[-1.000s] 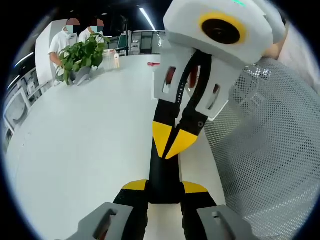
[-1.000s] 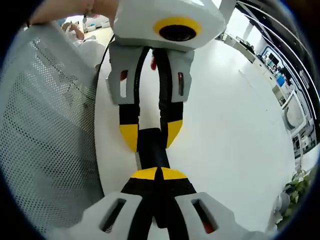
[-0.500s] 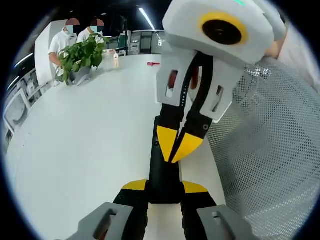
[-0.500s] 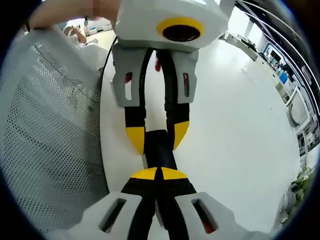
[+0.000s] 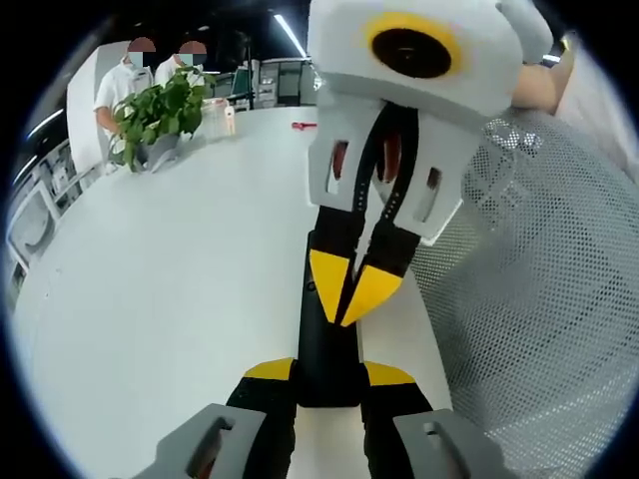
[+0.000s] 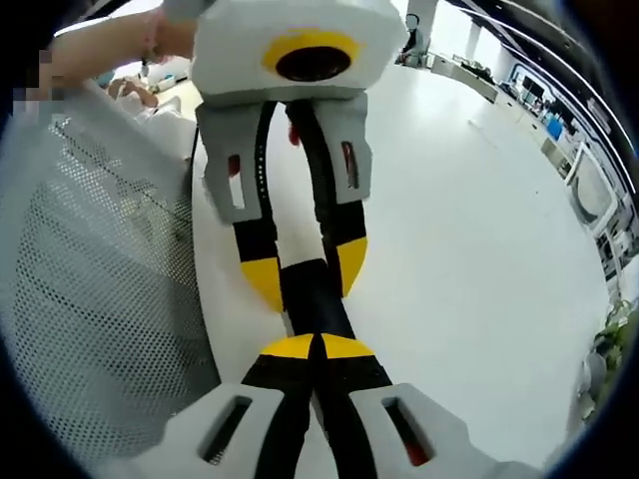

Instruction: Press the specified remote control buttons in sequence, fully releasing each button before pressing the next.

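One black remote control (image 5: 327, 344) lies flat on the white table (image 5: 150, 289), running lengthwise near the table's edge, and both grippers are on it. In the left gripper view the left gripper (image 5: 328, 373) has its yellow-tipped jaws either side of the remote's near end, set to about the remote's width and hugging its sides. Coming in from above the remote, the right gripper (image 5: 351, 296) points down at it with its two yellow tips pinched together into one point, resting on or just over the remote's upper face; contact is too close to call.

Switch to the right gripper view: the right gripper (image 6: 316, 346) shows its yellow tips closed tight together over the remote control (image 6: 316, 299), and beyond them the left gripper (image 6: 305, 277) straddles the remote's far end, tips apart on either side of it.

Beside the remote, past the table's edge, sits a grey mesh chair back (image 5: 544, 289), seen also in the right gripper view (image 6: 100, 289). Far across the table from the remote stands a leafy potted plant (image 5: 160, 115), a small bottle (image 5: 232, 118) just beside it and a small red item (image 5: 304, 126) nearer the middle. Behind the plant stand two people in white (image 5: 135, 85), under long ceiling strip lights (image 5: 290, 35). Shelving or equipment (image 6: 599, 200) lines the room's far side.
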